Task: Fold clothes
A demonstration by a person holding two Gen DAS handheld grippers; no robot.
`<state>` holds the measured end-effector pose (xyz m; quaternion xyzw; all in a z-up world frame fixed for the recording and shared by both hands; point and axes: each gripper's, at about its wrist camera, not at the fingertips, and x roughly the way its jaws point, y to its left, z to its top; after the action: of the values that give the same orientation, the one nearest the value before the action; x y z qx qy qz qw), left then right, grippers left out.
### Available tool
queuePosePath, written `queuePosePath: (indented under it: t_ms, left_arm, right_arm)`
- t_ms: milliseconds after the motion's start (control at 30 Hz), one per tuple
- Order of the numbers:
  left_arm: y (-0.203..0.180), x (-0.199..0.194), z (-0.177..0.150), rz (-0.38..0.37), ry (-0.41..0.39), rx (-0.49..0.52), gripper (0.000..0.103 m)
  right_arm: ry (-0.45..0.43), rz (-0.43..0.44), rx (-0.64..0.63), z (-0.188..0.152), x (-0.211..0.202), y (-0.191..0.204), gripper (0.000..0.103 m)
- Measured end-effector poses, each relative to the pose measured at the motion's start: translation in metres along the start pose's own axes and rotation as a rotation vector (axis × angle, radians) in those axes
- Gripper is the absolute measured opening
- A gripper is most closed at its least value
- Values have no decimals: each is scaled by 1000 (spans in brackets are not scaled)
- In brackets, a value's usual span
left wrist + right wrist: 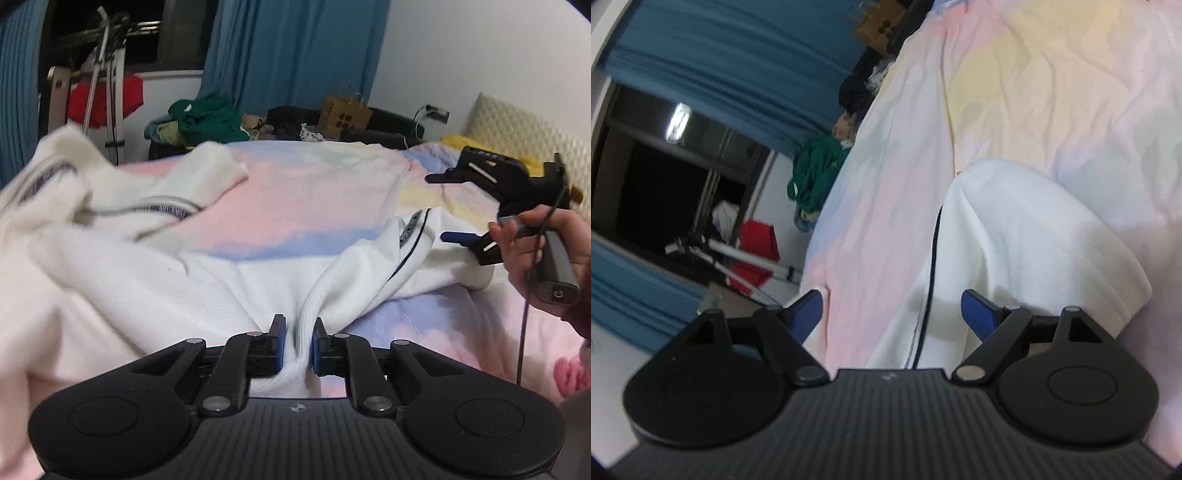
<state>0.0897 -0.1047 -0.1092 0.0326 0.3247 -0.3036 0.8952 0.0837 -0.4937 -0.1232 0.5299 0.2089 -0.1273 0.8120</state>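
A white knit garment (155,266) with dark trim lies crumpled across the pastel bedspread (295,192). My left gripper (298,345) is shut on a bunched fold of this garment at the near edge. My right gripper (439,206) shows at the right of the left wrist view, held in a hand, jaws wide open just above the garment's right part. In the right wrist view my right gripper (895,310) is open and empty over the white garment (1015,236) and its dark stripe.
Beyond the bed are blue curtains (288,55), a pile of green clothes (207,118), a brown paper bag (343,112), a drying rack with a red item (105,96), and a padded headboard (524,133) at the right.
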Motion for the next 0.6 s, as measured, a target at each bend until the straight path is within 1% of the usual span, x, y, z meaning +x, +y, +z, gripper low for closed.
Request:
queuePosePath:
  t_ms: [100,200,300,367,400,433,467,500,533,567,600]
  left_arm:
    - [7,1,-12,-6,1,-45,15]
    - [7,9,-20,3,-2,-29,15]
    - [7,18,-27,6,0,-15,15]
    - [7,24,-29,3,-1,-10,15]
    - [7,27,-29,1,0,-9,15]
    - [6,28,-29,-2,-4,-9,15]
    - [6,29,-28,-5,-8,-8,15]
    - [6,30,-28,-5,-7,-7,15]
    - [5,30,-26,-8,-7,-10,15]
    - [7,29,-25,-16,-11,-17,15]
    - [8,29,-24,-24,-15,-23,15]
  right_arm:
    - [26,-78,-68,-8,10,7,85]
    - [30,-151,-148,-11,25,16,85]
    - [7,-241,-295,-14,43,36,85]
    - [14,-338,-412,-16,63,47,84]
    - [16,-384,-451,-16,72,48,81]
    - [14,-420,-467,-16,80,48,71]
    - [8,-451,-482,-16,86,48,55]
    - [-7,-469,-490,-17,90,49,45]
    - [-20,-487,-504,-17,93,50,25]
    - [-27,-496,-525,-18,96,55,16]
    - [-30,-492,-543,-19,99,60,14]
